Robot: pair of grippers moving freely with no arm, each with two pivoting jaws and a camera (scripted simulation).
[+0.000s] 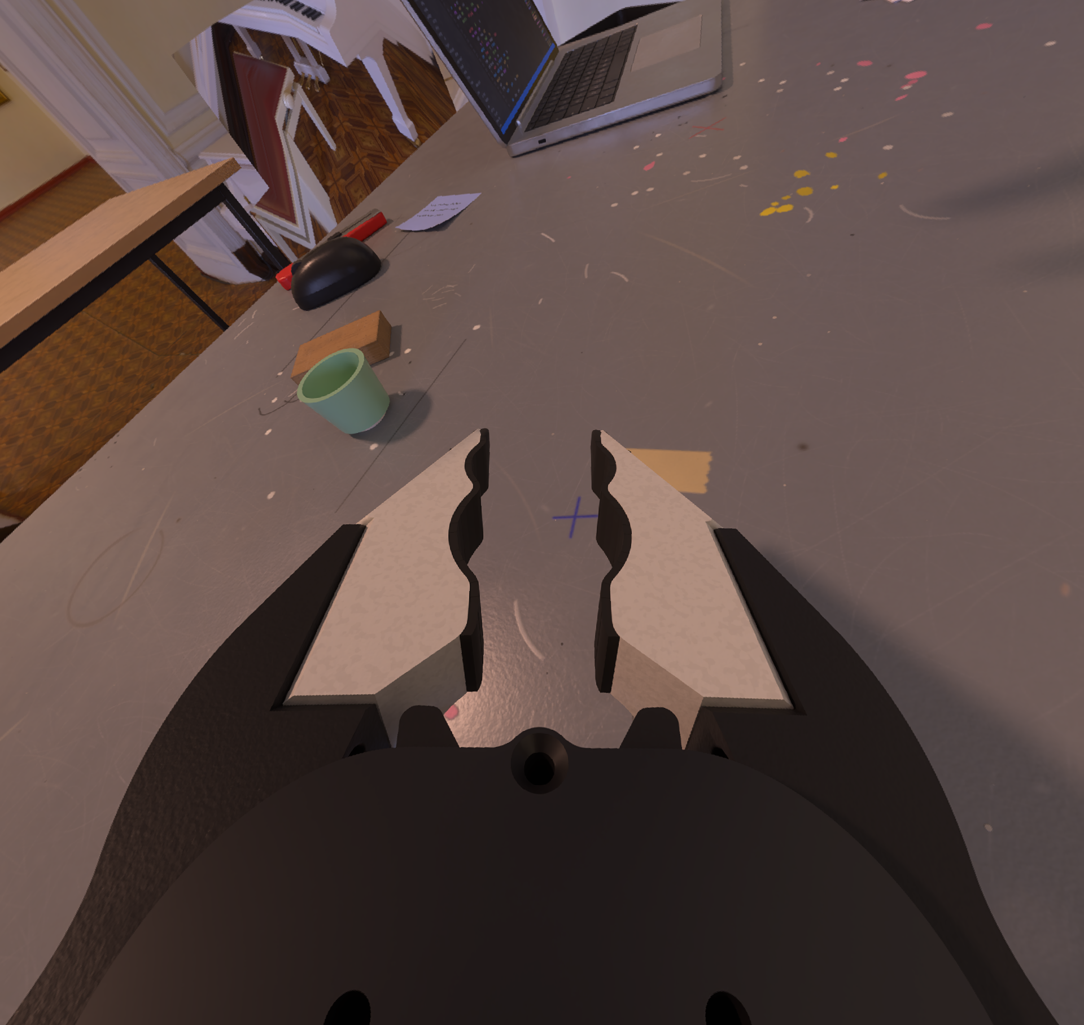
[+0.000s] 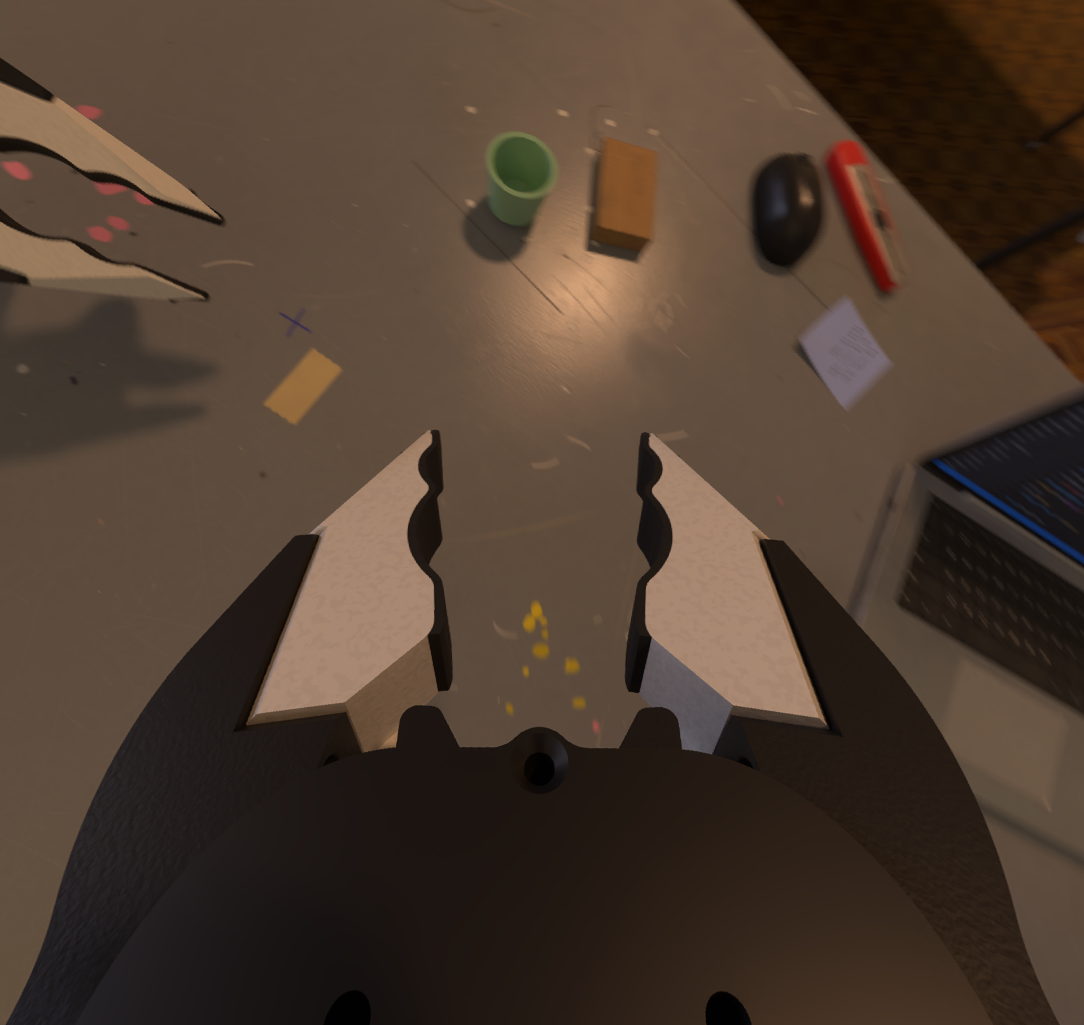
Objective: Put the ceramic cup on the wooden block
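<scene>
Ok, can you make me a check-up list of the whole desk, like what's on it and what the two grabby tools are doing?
Surface: grey scratched tabletop with paint specks, a blue cross mark and a tan tape strip.
Job's things: pale green ceramic cup upright on the table beside the rectangular wooden block, apart from it.
Clutter: black computer mouse, red utility knife, white paper note, open silver laptop.
Grippers: left tool open, empty; right tool open, empty; both short of the cup.
Cables: nothing seen.
Surroundings: wooden side table, patterned wood floor.
</scene>
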